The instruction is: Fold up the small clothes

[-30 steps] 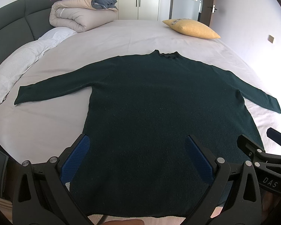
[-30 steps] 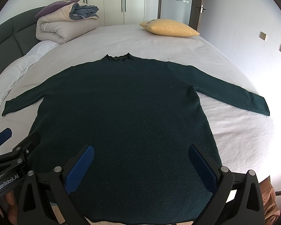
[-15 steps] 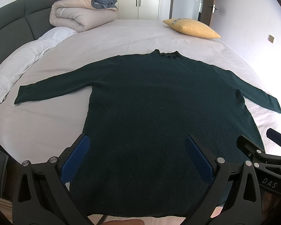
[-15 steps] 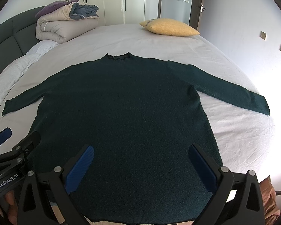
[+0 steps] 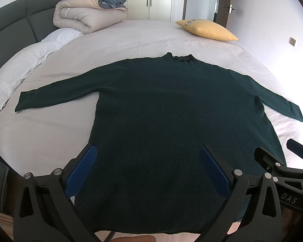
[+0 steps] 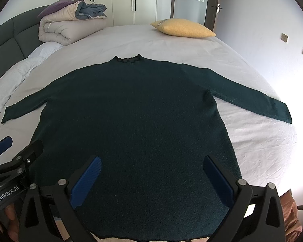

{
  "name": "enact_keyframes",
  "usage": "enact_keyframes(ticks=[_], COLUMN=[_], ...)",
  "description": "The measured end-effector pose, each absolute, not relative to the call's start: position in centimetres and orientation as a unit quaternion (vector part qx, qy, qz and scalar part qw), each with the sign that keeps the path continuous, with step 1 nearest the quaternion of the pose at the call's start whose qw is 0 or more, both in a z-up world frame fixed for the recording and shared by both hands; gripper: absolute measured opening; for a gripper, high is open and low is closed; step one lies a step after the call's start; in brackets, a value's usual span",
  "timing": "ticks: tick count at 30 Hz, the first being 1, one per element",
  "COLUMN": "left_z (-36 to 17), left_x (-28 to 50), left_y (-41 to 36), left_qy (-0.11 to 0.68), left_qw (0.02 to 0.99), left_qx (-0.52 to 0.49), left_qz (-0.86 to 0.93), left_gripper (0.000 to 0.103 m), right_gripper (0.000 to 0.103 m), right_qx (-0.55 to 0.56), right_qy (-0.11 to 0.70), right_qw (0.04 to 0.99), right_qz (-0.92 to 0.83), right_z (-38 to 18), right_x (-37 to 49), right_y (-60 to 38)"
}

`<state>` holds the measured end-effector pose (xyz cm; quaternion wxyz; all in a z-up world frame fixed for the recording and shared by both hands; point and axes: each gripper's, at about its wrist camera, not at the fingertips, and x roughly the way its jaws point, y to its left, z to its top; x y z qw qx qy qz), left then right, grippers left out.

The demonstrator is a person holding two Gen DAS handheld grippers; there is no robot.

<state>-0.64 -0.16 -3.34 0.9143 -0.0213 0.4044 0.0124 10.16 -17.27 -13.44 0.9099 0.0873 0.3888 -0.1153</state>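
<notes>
The dark green sweater (image 5: 177, 125) lies flat on the bed (image 5: 143, 40), both sleeves spread out. You hold the left gripper (image 5: 149, 169) and the right gripper (image 6: 151, 177) wide open and empty above its hem, so folding is not yet begun. I judge that next you must grasp a sleeve or a side edge.

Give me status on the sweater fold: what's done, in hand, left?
Done: the dark green sweater lies flat on the bed, both sleeves spread out, collar away from the cameras. In hand: nothing; the left tongs and right tongs are open above the hem, gripping no fabric. Left: every fold; no sleeve or hem is turned in yet.
</notes>
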Motion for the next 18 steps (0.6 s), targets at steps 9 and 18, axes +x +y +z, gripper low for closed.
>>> enact_keyframes(ticks=[9, 18], left_z=[-3.3, -3.2], left_x=[-0.51, 0.01], left_y=[-0.2, 0.01], left_qy=[0.405, 0.41], left_qw=[0.914, 0.912], left_qx=[-0.023, -0.027], left_qz=[0.01, 0.008], left_gripper=[0.103, 0.103], right_gripper=[0.103, 0.103], right_qx=[0.087, 0.088], right_qy=[0.391, 0.392], right_qw=[0.909, 0.909], right_qz=[-0.115, -0.115], right_z=[-13.39, -13.41], right_x=[10.26, 10.34], right_y=[-17.24, -17.34])
